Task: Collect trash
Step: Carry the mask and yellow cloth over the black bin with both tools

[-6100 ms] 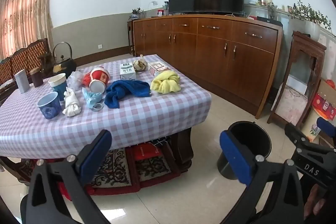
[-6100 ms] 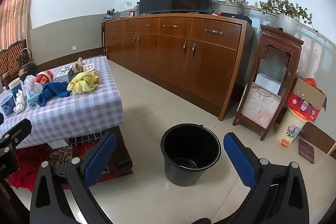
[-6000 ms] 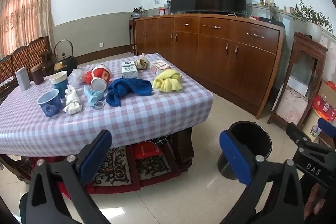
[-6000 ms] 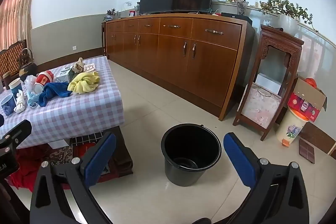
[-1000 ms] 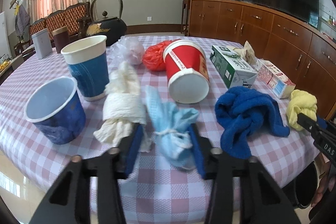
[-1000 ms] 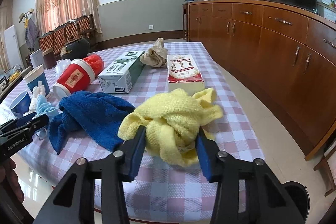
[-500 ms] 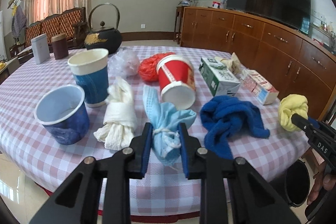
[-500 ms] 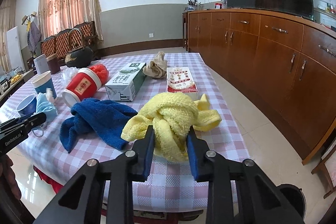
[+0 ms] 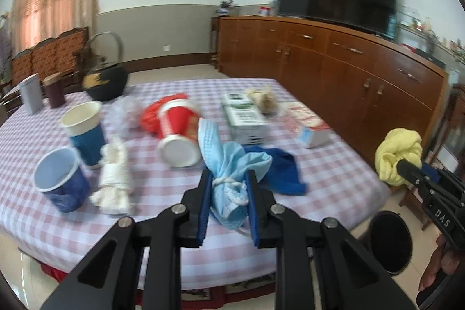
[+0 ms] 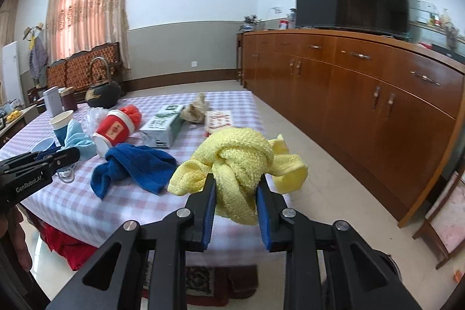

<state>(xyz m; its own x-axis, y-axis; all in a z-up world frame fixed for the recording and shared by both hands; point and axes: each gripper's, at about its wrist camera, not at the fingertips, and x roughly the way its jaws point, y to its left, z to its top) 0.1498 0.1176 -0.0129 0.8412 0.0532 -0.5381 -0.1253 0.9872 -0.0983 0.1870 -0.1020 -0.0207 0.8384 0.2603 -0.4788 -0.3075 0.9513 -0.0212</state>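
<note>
My left gripper [image 9: 227, 177] is shut on a knotted light-blue face mask [image 9: 232, 156] and holds it just above the checked tablecloth [image 9: 174, 237]; its ear loop dangles below. My right gripper [image 10: 236, 182] is shut on a knotted yellow cloth [image 10: 238, 153], lifted off the table near its right edge. From the left wrist view the yellow cloth [image 9: 398, 156] hangs beyond the table corner. Seen from the right wrist, the mask [image 10: 77, 141] sits in the left gripper [image 10: 68, 156] at far left. A black bucket [image 9: 389, 243] stands on the floor below the table's right corner.
Still on the table: a blue cloth [image 9: 279, 170], a tipped red cup [image 9: 177, 132], two blue paper cups [image 9: 61, 182], a white cloth bundle [image 9: 114, 179], a carton [image 9: 247, 118], a small box [image 9: 311, 127] and a black kettle [image 9: 104, 83]. A long wooden sideboard [image 10: 377, 95] lines the right wall.
Both grippers have closed on their bundles and risen, pulling back from the table. The mask and the yellow cloth have left the tablecloth. The view has swung right.
</note>
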